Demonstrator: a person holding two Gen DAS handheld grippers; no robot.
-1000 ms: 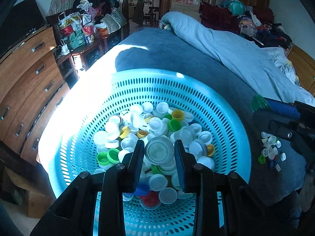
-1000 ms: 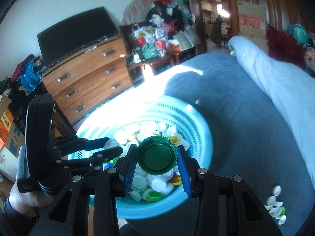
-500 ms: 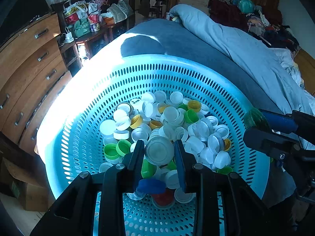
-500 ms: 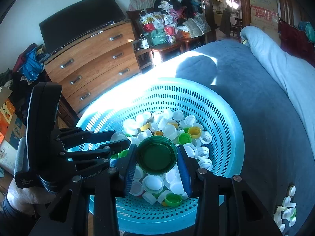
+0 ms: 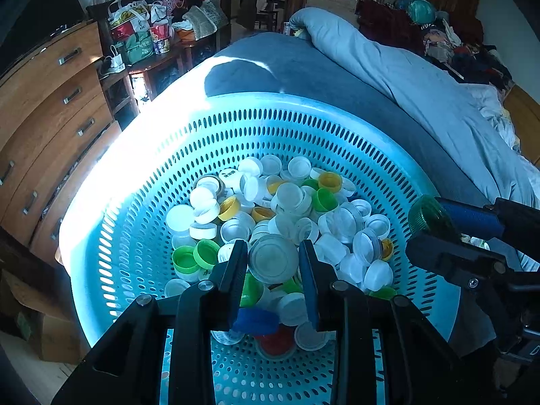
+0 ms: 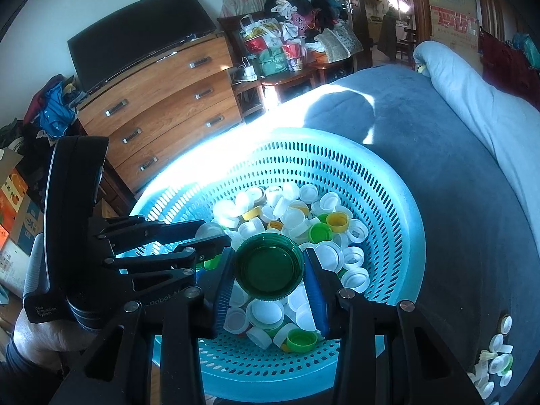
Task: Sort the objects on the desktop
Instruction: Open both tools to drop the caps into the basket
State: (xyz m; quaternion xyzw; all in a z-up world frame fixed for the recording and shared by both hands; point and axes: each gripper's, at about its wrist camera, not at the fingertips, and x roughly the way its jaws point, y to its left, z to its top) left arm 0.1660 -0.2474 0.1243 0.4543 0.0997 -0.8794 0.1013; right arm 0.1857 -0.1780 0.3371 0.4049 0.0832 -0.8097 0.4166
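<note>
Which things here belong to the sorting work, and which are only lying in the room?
Part of the job: left gripper shut on a clear lid; right gripper shut on a dark green lid; blue basket of caps; loose caps on the bed.

Just lying about: dresser, television, bags, duvet.

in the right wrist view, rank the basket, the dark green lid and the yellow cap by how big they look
1. basket
2. dark green lid, though it sits nearest the camera
3. yellow cap
</note>
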